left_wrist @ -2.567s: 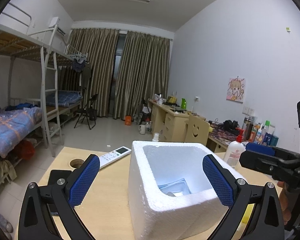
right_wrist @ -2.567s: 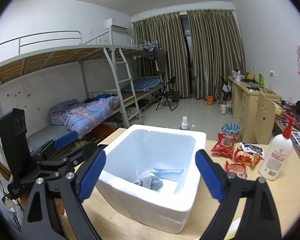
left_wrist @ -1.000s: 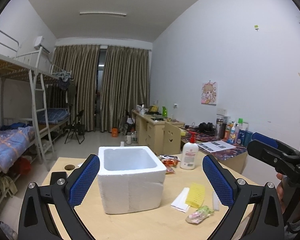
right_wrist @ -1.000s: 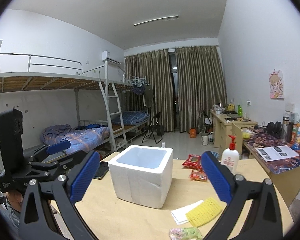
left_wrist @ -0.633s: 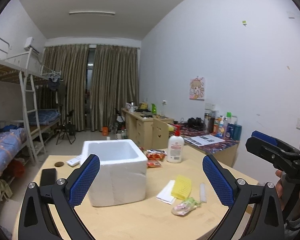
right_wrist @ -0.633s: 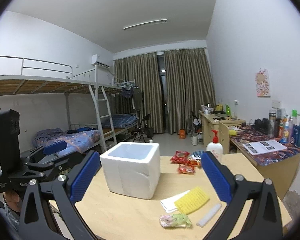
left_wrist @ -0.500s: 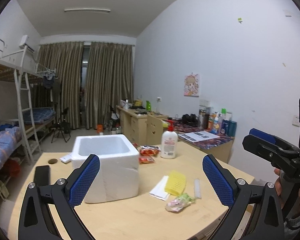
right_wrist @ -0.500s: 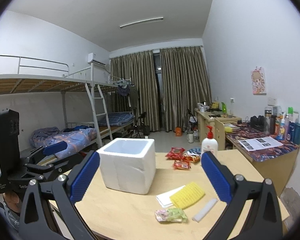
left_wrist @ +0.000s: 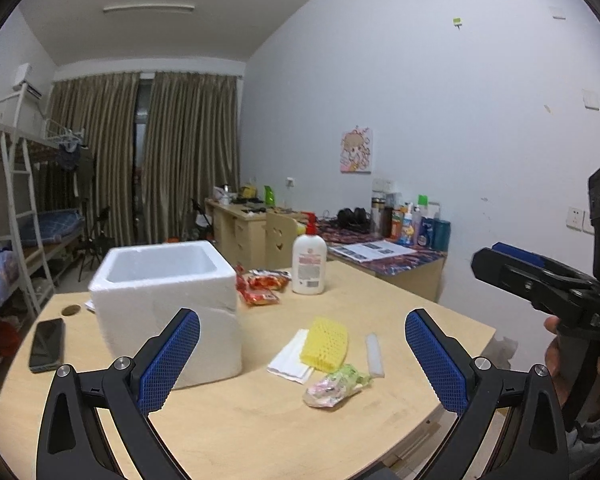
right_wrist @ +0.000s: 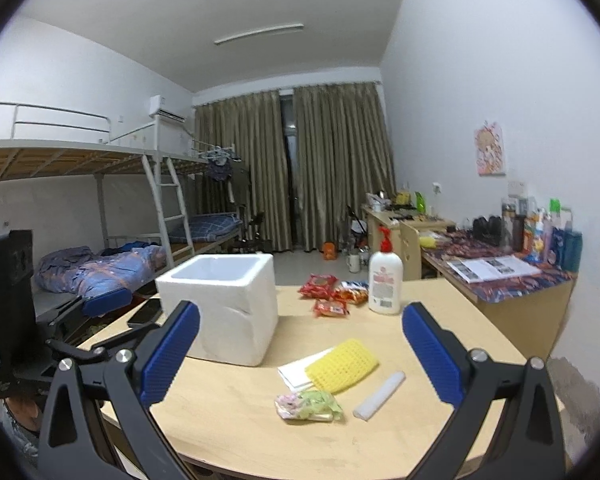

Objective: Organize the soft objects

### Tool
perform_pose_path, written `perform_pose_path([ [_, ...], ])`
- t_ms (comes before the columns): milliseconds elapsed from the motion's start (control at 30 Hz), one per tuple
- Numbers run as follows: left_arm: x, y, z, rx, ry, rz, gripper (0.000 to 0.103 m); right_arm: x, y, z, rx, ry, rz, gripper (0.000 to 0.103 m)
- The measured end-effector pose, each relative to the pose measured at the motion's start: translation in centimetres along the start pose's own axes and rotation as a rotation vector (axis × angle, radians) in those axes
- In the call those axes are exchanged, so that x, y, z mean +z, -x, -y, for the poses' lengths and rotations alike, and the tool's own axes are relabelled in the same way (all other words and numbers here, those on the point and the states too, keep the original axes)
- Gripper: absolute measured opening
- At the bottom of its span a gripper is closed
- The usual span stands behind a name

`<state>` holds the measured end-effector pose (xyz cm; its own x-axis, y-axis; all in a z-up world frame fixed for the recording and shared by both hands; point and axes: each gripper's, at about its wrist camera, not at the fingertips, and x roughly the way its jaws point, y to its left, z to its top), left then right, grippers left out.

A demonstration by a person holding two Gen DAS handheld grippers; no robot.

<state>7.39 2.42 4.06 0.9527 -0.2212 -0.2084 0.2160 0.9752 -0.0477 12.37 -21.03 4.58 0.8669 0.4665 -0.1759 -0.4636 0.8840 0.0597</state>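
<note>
Both grippers are backed off from my foam box [left_wrist: 168,300]; left gripper [left_wrist: 302,360] and right gripper [right_wrist: 300,354] gape wide, empty, above what looks like foam netting [right_wrist: 342,366].

Surfaces and materials, tabletop items

Foam box [left_wrist: 168,304]: matt white polystyrene, grainy. Table [left_wrist: 260,432]: smooth pale wood. Yellow net sleeve [right_wrist: 342,366]: soft foam mesh. Small packet [right_wrist: 308,405]: glossy, probably plastic film.

Place: shared dormitory room
Beds: metal bunk bed [right_wrist: 100,160] with ladder [right_wrist: 172,208]
Study: wooden desks [right_wrist: 400,228] along the wall
Window: long curtains [right_wrist: 292,168]
</note>
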Motion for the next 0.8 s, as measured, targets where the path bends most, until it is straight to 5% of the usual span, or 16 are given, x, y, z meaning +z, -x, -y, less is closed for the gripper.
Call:
perform_pose_path([
  [800, -4.5, -10.8, 1.4, -0.143, -0.061, -0.268, 0.103, -3.0, -7.5, 5.5, -0.077, -0.054, -0.221, 0.103],
])
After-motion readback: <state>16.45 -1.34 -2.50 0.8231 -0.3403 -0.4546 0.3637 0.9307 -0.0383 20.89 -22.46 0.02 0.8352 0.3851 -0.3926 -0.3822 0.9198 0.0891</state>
